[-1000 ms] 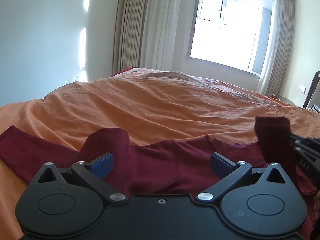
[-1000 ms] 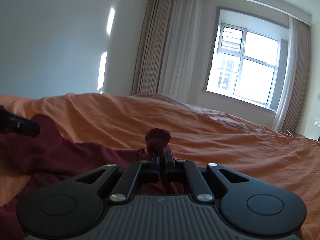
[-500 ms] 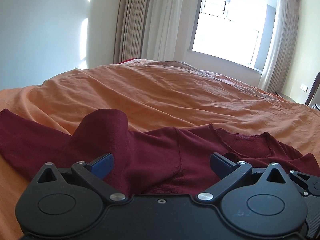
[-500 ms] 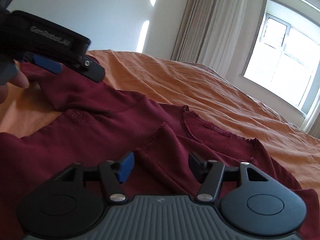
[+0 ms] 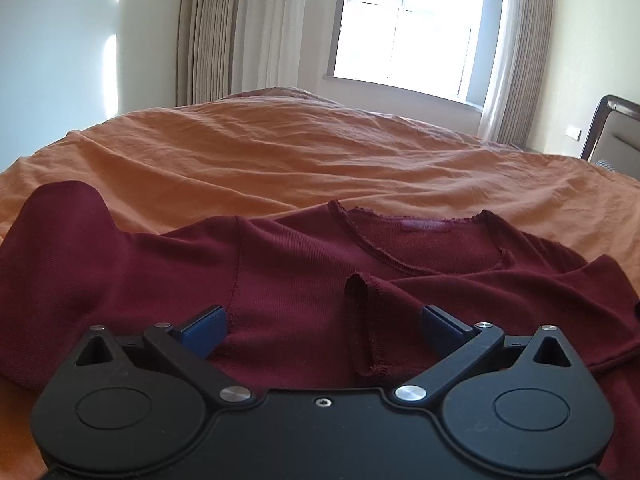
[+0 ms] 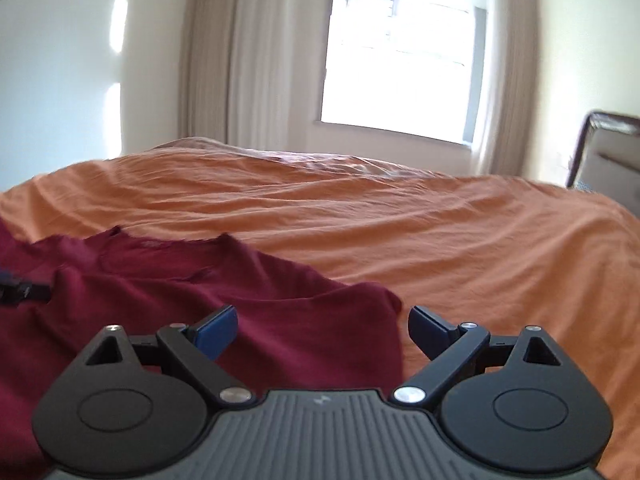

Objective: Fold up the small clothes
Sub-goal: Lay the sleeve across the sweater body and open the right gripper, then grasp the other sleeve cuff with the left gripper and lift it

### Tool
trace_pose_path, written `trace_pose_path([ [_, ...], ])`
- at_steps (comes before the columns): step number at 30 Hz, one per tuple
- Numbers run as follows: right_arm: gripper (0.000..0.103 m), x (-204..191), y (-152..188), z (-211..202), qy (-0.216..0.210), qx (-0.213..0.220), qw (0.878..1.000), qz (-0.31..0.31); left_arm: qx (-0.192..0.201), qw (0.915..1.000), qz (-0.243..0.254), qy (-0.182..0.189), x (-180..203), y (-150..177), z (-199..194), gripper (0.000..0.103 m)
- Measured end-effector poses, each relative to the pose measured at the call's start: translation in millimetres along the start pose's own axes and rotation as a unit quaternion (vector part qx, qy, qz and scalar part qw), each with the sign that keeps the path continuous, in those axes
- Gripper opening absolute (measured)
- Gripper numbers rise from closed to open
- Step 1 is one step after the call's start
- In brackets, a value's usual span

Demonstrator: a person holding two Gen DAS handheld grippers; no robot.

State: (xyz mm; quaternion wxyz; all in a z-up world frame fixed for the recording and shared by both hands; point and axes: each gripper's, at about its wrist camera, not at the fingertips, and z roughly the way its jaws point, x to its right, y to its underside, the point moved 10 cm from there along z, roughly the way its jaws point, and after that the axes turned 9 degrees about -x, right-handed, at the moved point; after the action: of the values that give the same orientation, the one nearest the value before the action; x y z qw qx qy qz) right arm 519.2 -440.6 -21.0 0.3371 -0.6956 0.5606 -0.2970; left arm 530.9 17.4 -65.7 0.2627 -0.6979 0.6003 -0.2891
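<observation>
A dark red long-sleeved top (image 5: 288, 276) lies on the orange bedcover (image 5: 320, 152), neckline away from me. One sleeve is folded across its chest, the cuff (image 5: 364, 328) lying between the blue pads of my left gripper (image 5: 324, 326), which is open just above the cloth. The other sleeve (image 5: 60, 240) bends up at the left. In the right wrist view the top (image 6: 256, 308) fills the lower left. My right gripper (image 6: 322, 330) is over the top's right edge, its jaws still opening, pads touching nothing. The tip of the left gripper (image 6: 20, 290) shows at that view's left edge.
The orange bedcover (image 6: 440, 232) stretches far beyond and to the right of the top. A window (image 5: 404, 32) with curtains stands behind the bed. A dark-framed chair back (image 5: 612, 136) stands at the far right.
My right gripper let go of the sleeve cuff, opened, and swung right to the top's edge. The sleeve now lies across the chest. My left gripper moved right and down, staying open.
</observation>
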Motion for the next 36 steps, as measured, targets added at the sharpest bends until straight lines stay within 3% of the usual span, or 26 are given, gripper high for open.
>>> trace_pose_path([
  [5,0.073,57.9,-6.2,51.5,-0.012,-0.046,0.992,0.12,-0.024,0.9996,-0.002,-0.016,-6.3,16.7,16.2,0.102],
  [7,0.069,65.0,-4.3,72.6,-0.033,-0.064,0.986,0.151,-0.021,0.9996,0.002,-0.019,-5.9,20.0,18.0,0.102],
  [9,0.056,69.4,-3.6,85.6,-0.045,-0.073,0.981,0.175,-0.017,0.9995,0.008,-0.025,-4.5,21.8,18.9,0.102],
  [11,0.029,74.2,-4.4,91.3,-0.065,-0.066,0.976,0.198,-0.015,0.9993,0.015,-0.03,-3.4,23.2,20.3,0.103],
  [14,0.015,79.0,-9.6,85.8,-0.081,-0.034,0.976,0.201,-0.014,0.9995,0.012,-0.026,-4.0,23.3,21.4,0.103],
  [17,0.014,80.7,-14.0,72.5,-0.071,-0.004,0.981,0.181,-0.013,0.9997,0.008,-0.02,-4.7,23.5,22.0,0.103],
  [25,0.016,81.9,5.9,90.1,-0.042,-0.041,0.985,0.165,-0.012,0.9996,0.011,-0.022,-3.7,24.3,23.5,0.103],
  [27,0.025,82.8,8.0,86.4,-0.039,-0.042,0.985,0.165,-0.013,0.9996,0.011,-0.022,-3.7,24.6,23.6,0.103],
  [29,0.043,84.2,10.0,75.0,-0.033,-0.039,0.986,0.16,-0.014,0.9996,0.011,-0.022,-3.8,25.4,24.4,0.103],
  [36,0.056,82.2,31.6,-1.1,-0.034,-0.004,0.993,0.109,-0.015,0.9996,0.01,-0.022,-3.4,26.1,26.2,0.103],
])
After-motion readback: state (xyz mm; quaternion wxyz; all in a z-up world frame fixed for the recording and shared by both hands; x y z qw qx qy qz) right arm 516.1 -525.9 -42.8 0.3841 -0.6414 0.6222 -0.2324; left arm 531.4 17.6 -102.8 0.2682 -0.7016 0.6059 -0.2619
